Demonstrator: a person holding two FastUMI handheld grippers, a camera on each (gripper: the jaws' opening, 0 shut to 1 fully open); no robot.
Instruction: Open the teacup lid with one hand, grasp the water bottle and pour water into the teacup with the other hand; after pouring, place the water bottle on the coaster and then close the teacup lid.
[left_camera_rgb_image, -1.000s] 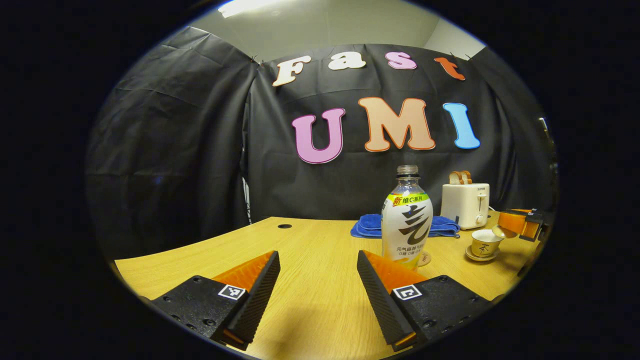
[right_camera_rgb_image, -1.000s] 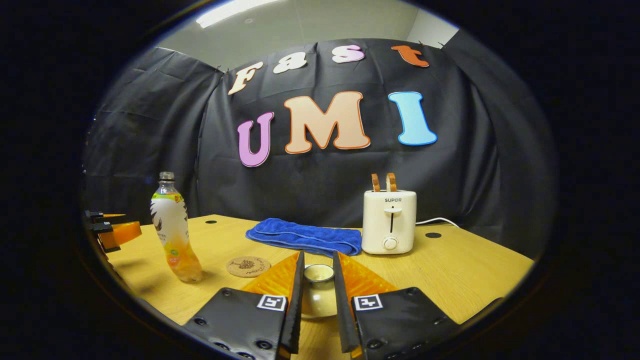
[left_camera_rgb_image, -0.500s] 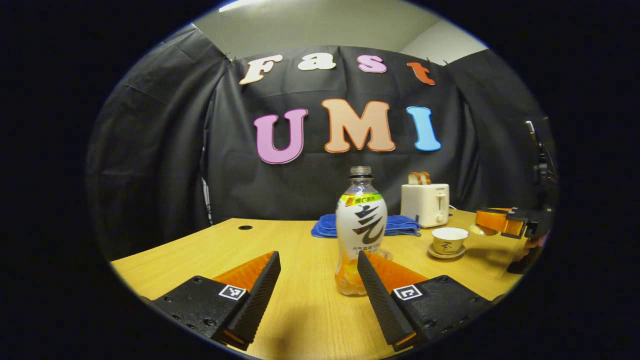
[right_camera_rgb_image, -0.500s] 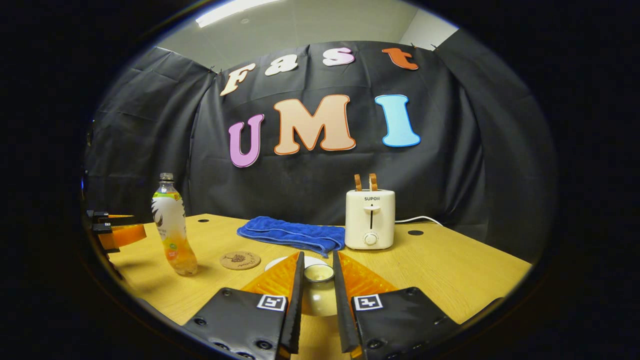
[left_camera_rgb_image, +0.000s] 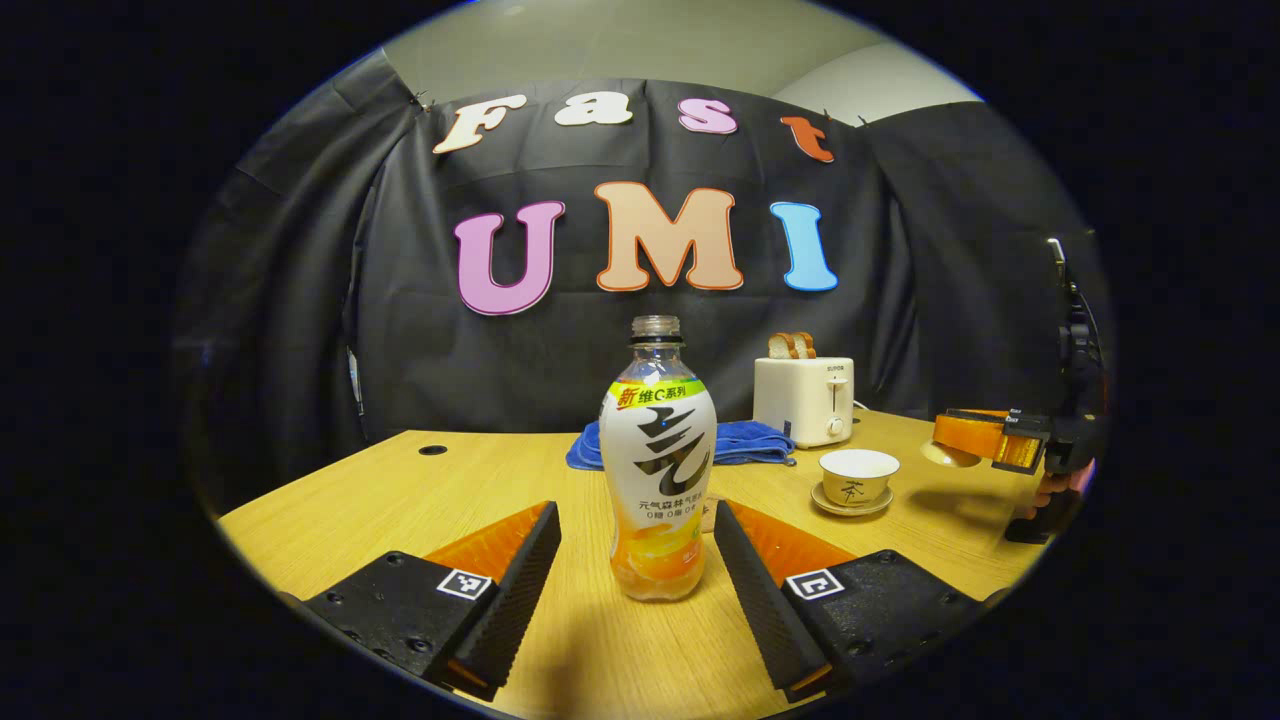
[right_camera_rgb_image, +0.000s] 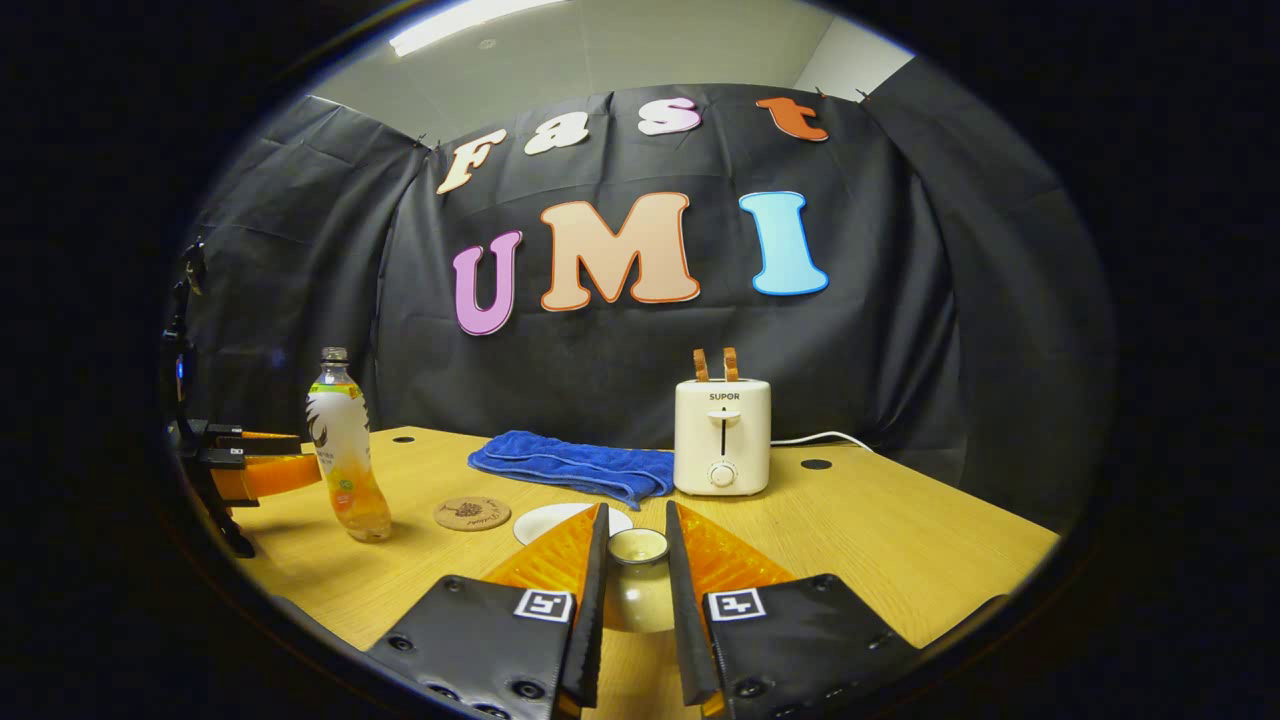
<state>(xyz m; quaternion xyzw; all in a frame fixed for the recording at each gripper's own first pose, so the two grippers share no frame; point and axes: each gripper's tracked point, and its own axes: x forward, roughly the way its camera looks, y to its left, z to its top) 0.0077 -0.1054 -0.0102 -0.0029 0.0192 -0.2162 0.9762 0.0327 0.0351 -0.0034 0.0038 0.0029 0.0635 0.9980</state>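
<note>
With the right gripper (right_camera_rgb_image: 636, 575) clamped on the lid (right_camera_rgb_image: 637, 547) off the cup (left_camera_rgb_image: 858, 476), the left gripper (left_camera_rgb_image: 637, 545) stands apart around the upright, uncapped bottle (left_camera_rgb_image: 657, 462), where an off-centre squeeze could tip it and spill.

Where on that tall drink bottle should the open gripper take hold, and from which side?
Probably the lower body of the water bottle, below its widest bulge, approached level from the front. It stands upright on the table, already between the left gripper's open fingers, and its round sides suit a squeeze from either flank.
</note>
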